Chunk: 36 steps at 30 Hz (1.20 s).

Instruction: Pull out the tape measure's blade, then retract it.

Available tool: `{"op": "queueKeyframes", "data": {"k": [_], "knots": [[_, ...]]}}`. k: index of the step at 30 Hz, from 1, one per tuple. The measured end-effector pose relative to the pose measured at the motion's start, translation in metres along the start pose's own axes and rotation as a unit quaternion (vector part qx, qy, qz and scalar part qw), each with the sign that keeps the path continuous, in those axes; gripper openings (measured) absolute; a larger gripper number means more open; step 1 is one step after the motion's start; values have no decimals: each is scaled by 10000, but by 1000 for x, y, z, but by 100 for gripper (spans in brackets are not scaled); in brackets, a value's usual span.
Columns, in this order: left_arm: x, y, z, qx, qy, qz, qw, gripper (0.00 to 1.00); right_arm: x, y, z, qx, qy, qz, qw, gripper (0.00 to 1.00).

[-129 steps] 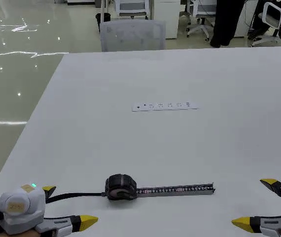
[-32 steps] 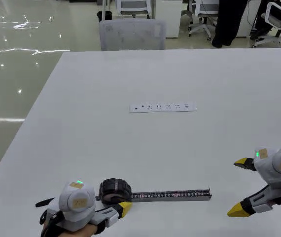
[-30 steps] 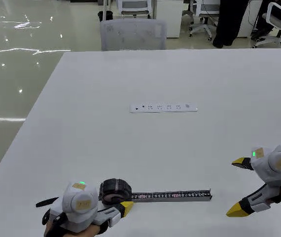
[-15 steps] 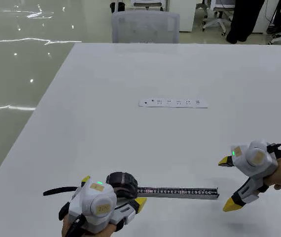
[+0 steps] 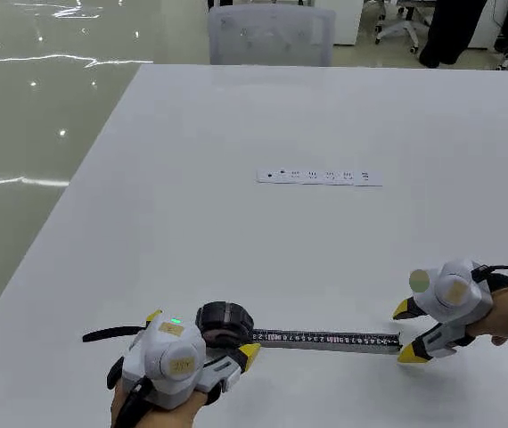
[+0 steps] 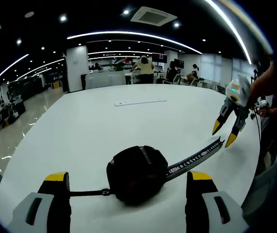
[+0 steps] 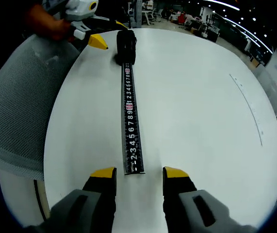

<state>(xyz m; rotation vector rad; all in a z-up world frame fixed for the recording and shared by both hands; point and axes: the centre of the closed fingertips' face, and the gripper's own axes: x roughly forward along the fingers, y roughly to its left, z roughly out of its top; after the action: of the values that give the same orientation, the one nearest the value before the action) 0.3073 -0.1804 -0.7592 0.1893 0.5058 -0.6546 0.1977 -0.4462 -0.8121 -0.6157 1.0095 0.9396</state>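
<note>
A black tape measure case (image 5: pixel 225 323) lies near the table's front edge, its blade (image 5: pixel 325 339) drawn out flat to the right. My left gripper (image 5: pixel 202 336) is open with its yellow tips on either side of the case (image 6: pixel 137 173), not touching it. My right gripper (image 5: pixel 406 331) is open at the blade's hook end (image 7: pixel 134 168), one tip on each side of it. In the right gripper view the blade (image 7: pixel 130 121) runs straight away to the case (image 7: pixel 126 46). A black strap (image 5: pixel 111 334) trails left from the case.
A white power strip (image 5: pixel 319 176) lies flat mid-table. A grey chair (image 5: pixel 271 36) stands at the far edge. The table's left edge (image 5: pixel 76 196) drops to a shiny floor. A person stands at the back right, beyond the table.
Both grippers have closed in on the tape: the left one forward around the case, the right one left and down to the blade's end. The camera tilted down.
</note>
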Motion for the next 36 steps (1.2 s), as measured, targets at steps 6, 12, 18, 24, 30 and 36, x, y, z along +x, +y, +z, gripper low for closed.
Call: {"op": "queueKeyframes", "data": {"k": [6, 12, 18, 24, 30, 36], "knots": [[1, 0, -2, -92, 28, -1, 10000, 92, 6, 3, -3, 53, 105, 65, 9999, 31], [1, 0, -3, -282, 51, 7, 9996, 91, 8, 2, -2, 152, 198, 64, 9997, 15], [3, -4, -4, -405, 71, -7, 9992, 87, 7, 2, -2, 245, 398, 8, 9989, 14], [14, -6, -3, -557, 143, 40, 9983, 82, 8, 3, -1, 276, 569, -58, 9980, 14], [25, -13, -11, -918, 383, 46, 9950, 78, 8, 2, -4, 454, 668, -67, 9967, 14], [34, -17, -10, -1141, 495, 79, 9922, 71, 9, 2, -5, 572, 638, -168, 9962, 14]]}}
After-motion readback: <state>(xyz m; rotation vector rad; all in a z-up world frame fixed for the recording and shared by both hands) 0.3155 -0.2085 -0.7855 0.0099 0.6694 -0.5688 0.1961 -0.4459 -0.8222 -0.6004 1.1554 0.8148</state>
